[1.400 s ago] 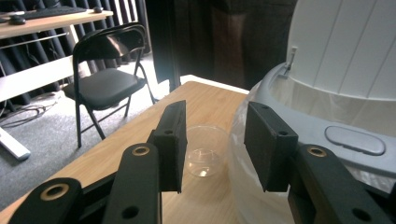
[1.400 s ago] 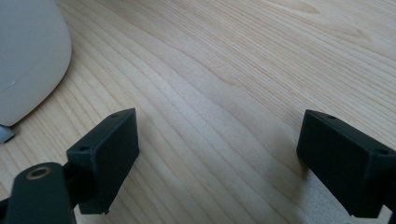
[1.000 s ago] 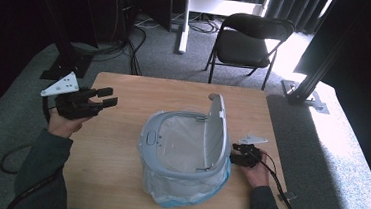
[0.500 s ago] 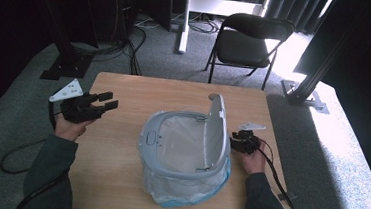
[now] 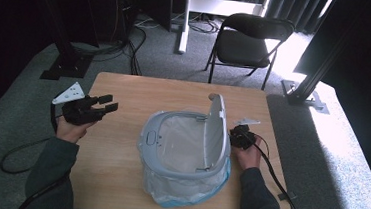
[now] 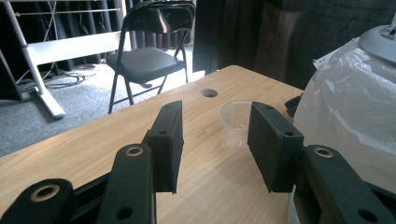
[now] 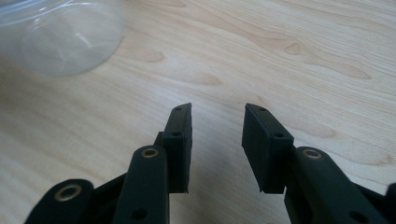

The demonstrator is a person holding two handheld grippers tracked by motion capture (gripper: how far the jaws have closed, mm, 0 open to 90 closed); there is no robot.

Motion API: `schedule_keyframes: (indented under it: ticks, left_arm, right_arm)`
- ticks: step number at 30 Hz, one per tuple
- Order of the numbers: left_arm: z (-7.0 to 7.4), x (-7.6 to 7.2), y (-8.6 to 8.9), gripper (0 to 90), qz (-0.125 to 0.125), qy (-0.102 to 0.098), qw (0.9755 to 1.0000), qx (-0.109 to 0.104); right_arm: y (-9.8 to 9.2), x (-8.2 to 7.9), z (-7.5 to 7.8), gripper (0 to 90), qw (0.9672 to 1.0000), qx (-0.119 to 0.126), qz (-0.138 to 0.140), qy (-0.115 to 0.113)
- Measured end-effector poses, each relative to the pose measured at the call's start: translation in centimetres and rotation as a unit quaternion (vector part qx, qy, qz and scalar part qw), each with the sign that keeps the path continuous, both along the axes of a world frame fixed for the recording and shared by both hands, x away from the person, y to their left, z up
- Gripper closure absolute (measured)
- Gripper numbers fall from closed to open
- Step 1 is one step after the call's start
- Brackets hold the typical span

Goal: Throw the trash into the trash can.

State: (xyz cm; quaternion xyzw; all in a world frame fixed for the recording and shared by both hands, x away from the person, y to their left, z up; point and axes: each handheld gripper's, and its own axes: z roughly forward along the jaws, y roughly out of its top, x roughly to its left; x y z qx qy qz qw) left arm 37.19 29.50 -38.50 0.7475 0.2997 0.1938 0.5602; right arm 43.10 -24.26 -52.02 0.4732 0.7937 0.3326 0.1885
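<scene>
The lid [image 5: 217,132] is standing up to keep the bin [image 5: 153,137] open for the cup [image 7: 60,37] sitting on the table [image 7: 303,56] near the right gripper [image 7: 218,112], whose empty jaws have just been closing, while the left gripper [image 5: 109,103] is waiting with empty jaws spread wide.

the lidded bin [image 5: 184,154] with its plastic liner stands mid-table and blocks the straight path between the 2 grippers. bare tabletop [image 5: 120,144] lies open to its left. a clear plastic cup [image 7: 60,35] sits just ahead of the right gripper [image 7: 217,140], with bare wood beside it.
</scene>
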Motion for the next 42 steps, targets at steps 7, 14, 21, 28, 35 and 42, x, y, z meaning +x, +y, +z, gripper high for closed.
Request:
schedule_keyframes:
  ticks: [7,14,21,28,35,42]
  left_arm:
    - [-0.4,0.2,-0.3,55.8,0.000,0.005,1.0000,0.003]
    - [-0.6,0.1,-0.3,55.6,0.000,0.005,1.0000,0.006]
    - [-0.7,0.1,-0.1,55.2,0.003,0.005,1.0000,0.004]
    - [-0.6,0.2,-0.5,55.0,0.000,0.004,1.0000,0.006]
    - [-0.6,0.2,-0.5,54.6,0.000,0.004,1.0000,0.008]
    - [-0.5,0.3,-0.6,54.4,0.001,0.003,0.9999,0.010]
  right_arm:
    - [4.1,0.3,0.4,61.3,0.9931,0.059,0.101,0.012]
    - [6.0,0.5,1.8,61.4,0.9917,0.052,0.116,-0.014]
    - [5.5,1.3,1.4,61.3,0.9972,0.032,0.067,-0.002]
    - [7.0,1.5,1.5,59.9,0.9950,0.027,0.096,0.001]
    - [6.5,1.4,1.8,59.2,0.9952,0.020,0.096,-0.001]
    - [5.9,2.1,1.8,59.9,0.9973,0.009,0.073,0.000]
